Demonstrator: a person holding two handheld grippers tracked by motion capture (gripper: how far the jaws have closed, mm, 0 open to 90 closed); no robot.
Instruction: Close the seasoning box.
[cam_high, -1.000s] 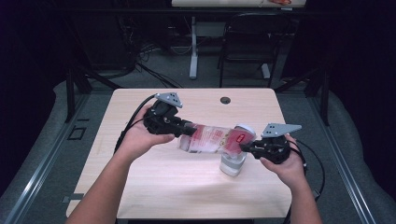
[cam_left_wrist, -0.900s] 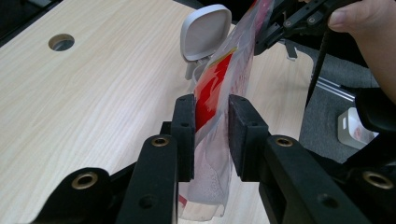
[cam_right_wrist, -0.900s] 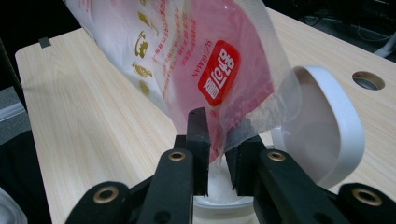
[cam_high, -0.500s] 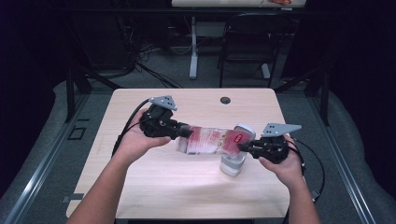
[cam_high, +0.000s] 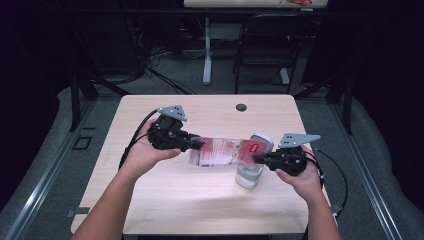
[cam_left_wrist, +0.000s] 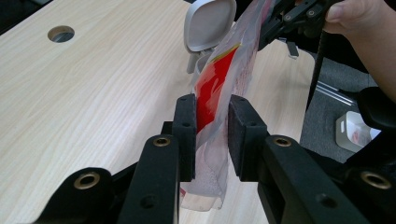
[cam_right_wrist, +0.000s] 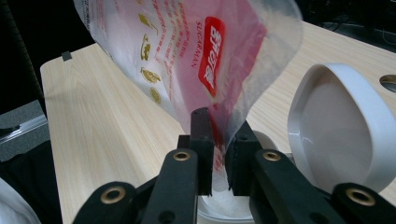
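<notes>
both grippers have drifted a little lower and toward the person over the last second, and the bag has gone with them, tipping so its right end sits over the container instead of just behind it.

left gripper (cam_high: 196, 144) holds one end of the clear plastic bag (cam_high: 222, 151), jaws closed most of the way with the film pinched between the pads; in the left gripper view the bag (cam_left_wrist: 215, 100) runs up between the two black jaws of that gripper (cam_left_wrist: 211, 135), red print showing, crumpled end hanging below them.

right gripper (cam_high: 258, 159) holds the other end. in the right gripper view its jaws (cam_right_wrist: 219, 154) are nearly closed on a thin fold of the bag (cam_right_wrist: 196, 60), which balloons upward above them, red label and gold marks visible through the film.

bag is held off the table (cam_high: 200, 200), stretched roughly level between the two grippers, slightly lower on the right.

white container (cam_high: 250, 172) stands on the table just under the bag's right end, its hinged lid (cam_high: 262, 141) flipped up behind. right gripper view shows the open lid (cam_right_wrist: 345, 130) to the right of the jaws and the container's rim (cam_right_wrist: 219, 207) directly below them. cannot tell if the bag touches the rim.

left hand (cam_high: 145, 152) and right hand (cam_high: 300, 175) wrap the gripper bodies. round hole (cam_high: 241, 107) near the table's far edge. chair (cam_high: 262, 50) on the floor beyond.
</notes>
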